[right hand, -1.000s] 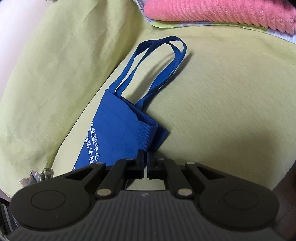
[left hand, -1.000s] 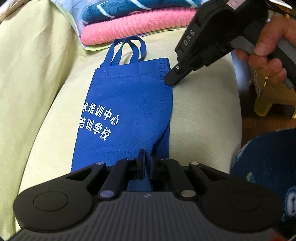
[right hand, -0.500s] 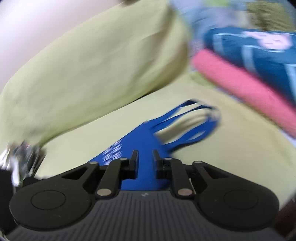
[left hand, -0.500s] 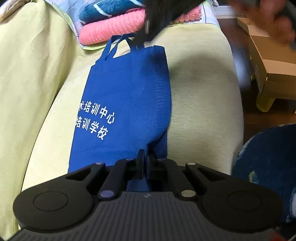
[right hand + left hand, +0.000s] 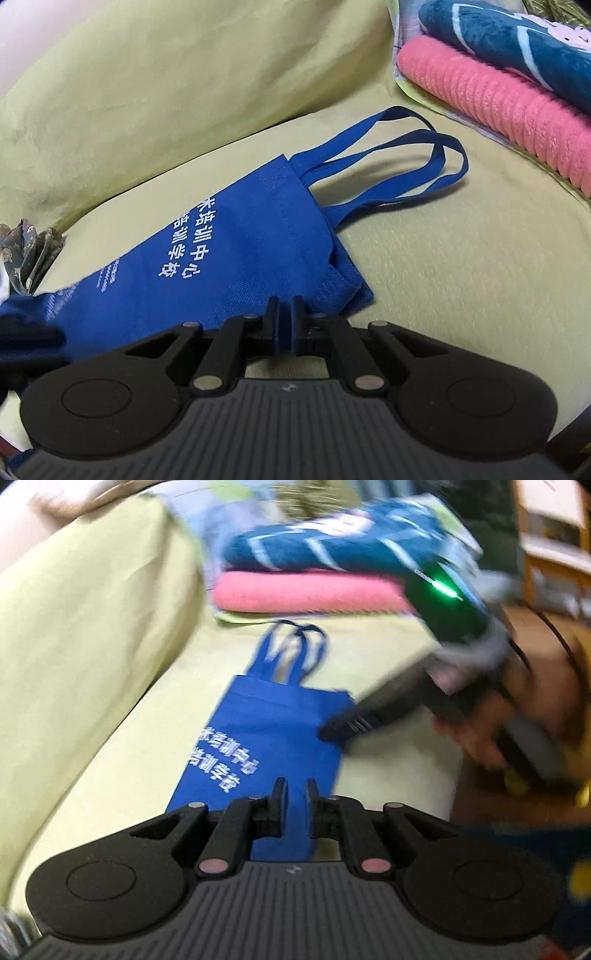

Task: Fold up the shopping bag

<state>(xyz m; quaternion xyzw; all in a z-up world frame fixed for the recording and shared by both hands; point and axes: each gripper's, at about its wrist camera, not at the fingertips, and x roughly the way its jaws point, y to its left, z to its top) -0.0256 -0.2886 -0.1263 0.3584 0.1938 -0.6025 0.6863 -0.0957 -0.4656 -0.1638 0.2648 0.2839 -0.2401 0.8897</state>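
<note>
A blue shopping bag [image 5: 266, 738] with white lettering lies flat on the yellow-green sofa seat [image 5: 388, 686], its handles [image 5: 295, 646] pointing at the far towels. My left gripper [image 5: 295, 794] hovers over the bag's near end. Its jaws are opening, with a small gap and blue fabric showing behind it, not pinched. A hand holds my right gripper [image 5: 328, 733], which reaches in from the right to the bag's folded right edge. In the right wrist view that gripper [image 5: 285, 314] is closing on the folded edge of the bag [image 5: 240, 266]. The handles [image 5: 406, 155] lie loose beyond.
A pink towel [image 5: 498, 110] under a dark blue patterned cloth [image 5: 517, 48] is stacked at the far end of the seat. The sofa back cushion [image 5: 184, 74] rises on the left. A crumpled wrapper [image 5: 26, 251] sits in the seat crease.
My left gripper has lifted off the bag's near end and its jaws have parted. My right gripper has come back from the handles to the bag's right edge and closed.
</note>
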